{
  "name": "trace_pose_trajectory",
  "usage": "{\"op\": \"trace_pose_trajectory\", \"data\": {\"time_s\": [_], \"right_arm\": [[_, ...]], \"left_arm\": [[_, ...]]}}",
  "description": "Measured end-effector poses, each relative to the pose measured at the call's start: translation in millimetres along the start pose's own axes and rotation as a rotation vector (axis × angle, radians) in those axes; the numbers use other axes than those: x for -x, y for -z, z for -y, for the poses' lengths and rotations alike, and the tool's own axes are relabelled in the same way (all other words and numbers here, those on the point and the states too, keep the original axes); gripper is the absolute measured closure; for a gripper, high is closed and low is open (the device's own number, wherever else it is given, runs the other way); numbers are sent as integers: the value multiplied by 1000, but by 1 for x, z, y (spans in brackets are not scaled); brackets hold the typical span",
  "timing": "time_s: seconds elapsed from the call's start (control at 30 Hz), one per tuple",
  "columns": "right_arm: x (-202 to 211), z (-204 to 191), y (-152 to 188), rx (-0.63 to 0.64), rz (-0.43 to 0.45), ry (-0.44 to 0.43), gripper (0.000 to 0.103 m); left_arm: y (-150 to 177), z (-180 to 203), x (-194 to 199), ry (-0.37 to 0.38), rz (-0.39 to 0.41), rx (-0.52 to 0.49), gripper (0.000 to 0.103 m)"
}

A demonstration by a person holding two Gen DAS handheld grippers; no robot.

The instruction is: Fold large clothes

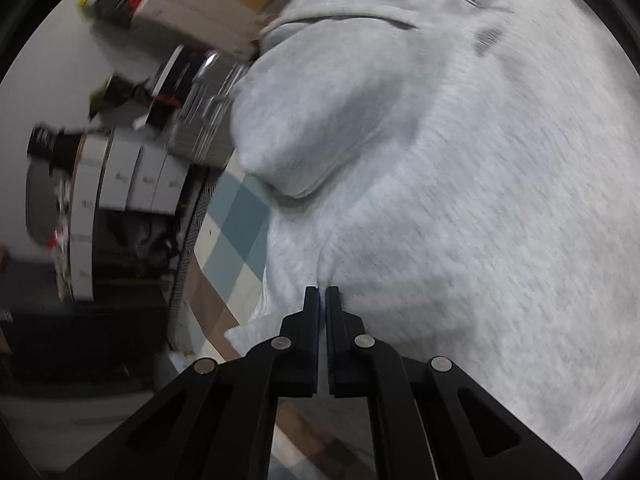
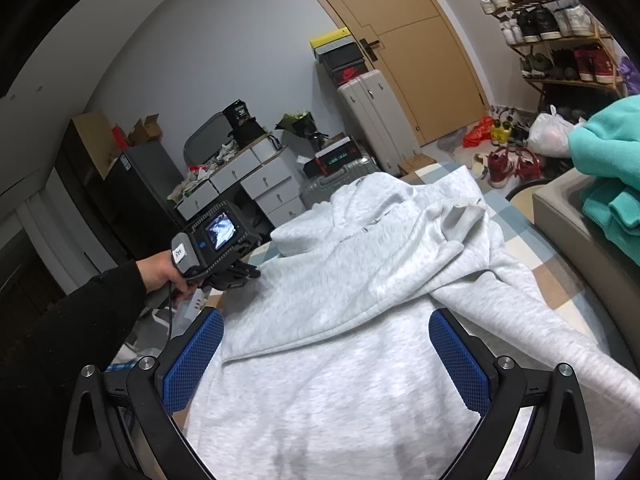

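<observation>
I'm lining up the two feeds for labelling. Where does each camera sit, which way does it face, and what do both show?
Left wrist: on the left tongs, angled down at the grey hoodie; its closed black fingers pinch the fabric.
Right wrist: on the right tongs, facing across the bed toward the door; open blue pads, plus the person's left hand and black sleeve.
Shared: the hoodie, checked bedcover and white drawers.

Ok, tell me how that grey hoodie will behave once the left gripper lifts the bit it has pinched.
The grey hoodie will probably drape, not hold shape: it already lies in soft folds, one sleeve flopped across the body. The left gripper is shut on one small pucker, so the rest likely trails and drags over the checked cover. The thick knit looks grippy rather than slippery.
</observation>
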State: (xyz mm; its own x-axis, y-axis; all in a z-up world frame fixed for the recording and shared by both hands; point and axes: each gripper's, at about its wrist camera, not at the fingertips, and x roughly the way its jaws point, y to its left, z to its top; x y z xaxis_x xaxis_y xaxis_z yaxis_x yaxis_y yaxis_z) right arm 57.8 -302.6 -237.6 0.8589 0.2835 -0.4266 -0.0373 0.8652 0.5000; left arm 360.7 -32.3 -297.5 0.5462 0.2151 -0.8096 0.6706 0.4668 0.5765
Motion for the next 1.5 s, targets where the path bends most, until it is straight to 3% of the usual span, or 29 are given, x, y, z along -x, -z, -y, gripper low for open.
{"op": "trace_pose_trajectory", "data": {"time_s": [0.07,0.13,0.2,0.3,0.37,0.43,0.5,0.53,0.6,0.7,0.73,0.77,0.83,0.87,0.9,0.97,1.0,1.13,1.17,1.2,1.27,1.37,1.5], "right_arm": [[0,0,0,0,2,-1,0],[1,-1,0,1,3,1,0],[1,-1,0,8,4,8,0],[-2,-2,0,18,-6,22,0],[-5,-2,1,21,-20,30,0],[-8,-2,2,26,-36,37,0],[-8,-3,3,31,-42,47,0],[-8,-4,3,34,-40,50,0],[-6,-6,4,43,-32,56,0],[-5,-10,6,67,-25,76,0],[-6,-11,7,75,-26,85,0],[-6,-11,8,83,-28,93,0],[-9,-11,10,96,-37,111,0],[-10,-12,11,102,-39,118,0],[-11,-11,11,108,-39,125,0],[-12,-12,12,129,-36,146,0],[-12,-12,12,135,-34,154,0],[-13,-10,11,121,-32,161,0],[-14,-10,11,121,-34,170,0],[-15,-9,12,123,-40,178,0],[-20,-5,14,124,-68,202,0],[-27,3,10,109,-92,232,0],[-56,-7,-32,155,-133,215,0]], "left_arm": [[-2,-15,-18,-9,-30,111,103],[3,-19,-32,27,-54,216,103],[5,-18,-44,21,-53,247,101],[18,10,-19,-72,-41,230,92],[21,8,-5,-50,21,261,83],[25,-3,11,44,84,348,42],[30,-4,31,106,159,419,19],[32,-3,33,170,201,440,18],[30,14,32,222,198,431,18],[27,52,3,174,77,396,18],[29,56,-6,151,62,419,16],[31,50,-1,139,103,479,16],[30,40,-8,175,50,539,17],[32,36,-4,145,51,573,19],[34,26,6,104,93,629,20],[38,16,22,166,191,683,19],[37,15,22,192,194,687,19],[20,41,-15,242,32,614,16],[23,37,-13,218,82,643,17],[26,32,-12,204,85,674,17],[37,15,-13,260,59,767,17],[76,-8,18,324,181,937,17],[129,-6,62,272,250,1075,17]]}}
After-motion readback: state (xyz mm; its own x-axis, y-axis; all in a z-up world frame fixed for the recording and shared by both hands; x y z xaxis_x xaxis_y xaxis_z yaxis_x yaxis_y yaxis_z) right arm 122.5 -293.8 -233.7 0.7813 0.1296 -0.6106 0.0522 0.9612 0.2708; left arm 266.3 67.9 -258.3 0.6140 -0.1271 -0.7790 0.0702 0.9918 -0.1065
